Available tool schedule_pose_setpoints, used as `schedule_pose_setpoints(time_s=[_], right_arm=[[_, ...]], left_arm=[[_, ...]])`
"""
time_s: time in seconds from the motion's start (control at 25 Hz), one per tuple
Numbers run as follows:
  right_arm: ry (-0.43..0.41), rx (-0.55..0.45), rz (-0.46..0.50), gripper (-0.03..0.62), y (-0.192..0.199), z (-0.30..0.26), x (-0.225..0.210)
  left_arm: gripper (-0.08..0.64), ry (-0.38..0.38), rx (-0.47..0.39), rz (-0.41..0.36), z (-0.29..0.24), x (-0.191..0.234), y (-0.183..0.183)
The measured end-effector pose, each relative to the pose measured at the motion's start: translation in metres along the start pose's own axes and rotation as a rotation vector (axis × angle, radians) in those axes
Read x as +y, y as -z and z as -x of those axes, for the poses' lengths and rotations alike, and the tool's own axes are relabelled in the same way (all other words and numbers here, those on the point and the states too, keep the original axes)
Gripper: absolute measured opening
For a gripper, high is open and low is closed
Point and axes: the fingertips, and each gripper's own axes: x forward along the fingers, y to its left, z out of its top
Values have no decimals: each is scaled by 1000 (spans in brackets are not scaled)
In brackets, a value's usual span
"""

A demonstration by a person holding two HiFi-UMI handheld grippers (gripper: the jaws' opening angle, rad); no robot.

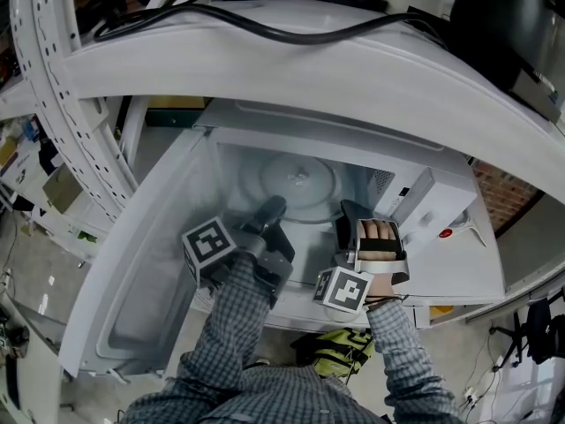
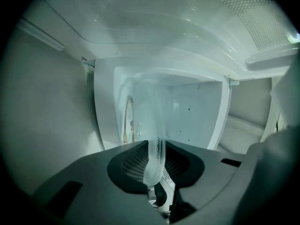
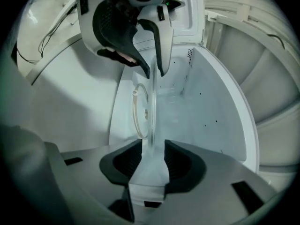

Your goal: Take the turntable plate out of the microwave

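While the left tool (image 2: pixel 157 159) pinches the near rim of the glass turntable plate (image 1: pixel 296 182), the right tool (image 3: pixel 150 162) stands with its jaws apart around that same rim, a little further along, not pressing it. Beyond them the plate sits inside the open microwave (image 1: pixel 441 210), over its floor. Glass of this kind is likely stiff, fairly heavy, slick and breakable, so a firm hold at two spots on the rim, kept level, seems wisest.

Left claw (image 1: pixel 272 208) clamped, right claw (image 1: pixel 350 217) jaws apart, both reaching forward
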Motion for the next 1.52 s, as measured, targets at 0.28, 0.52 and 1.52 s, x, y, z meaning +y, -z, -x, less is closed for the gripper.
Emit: schedule_pose_setpoints(time_s=[0.28,0.52,1.52], right_arm=[[44,-15,44,130,-7,-3,-3],[69,-35,59,101,-11,-3,1],[252,24,100,41,-15,57,-18]], left_arm=[[80,79,27,10,13,-16,12],[80,113,57,32,27,-23,23],[84,248,131,15,78,-43,52]])
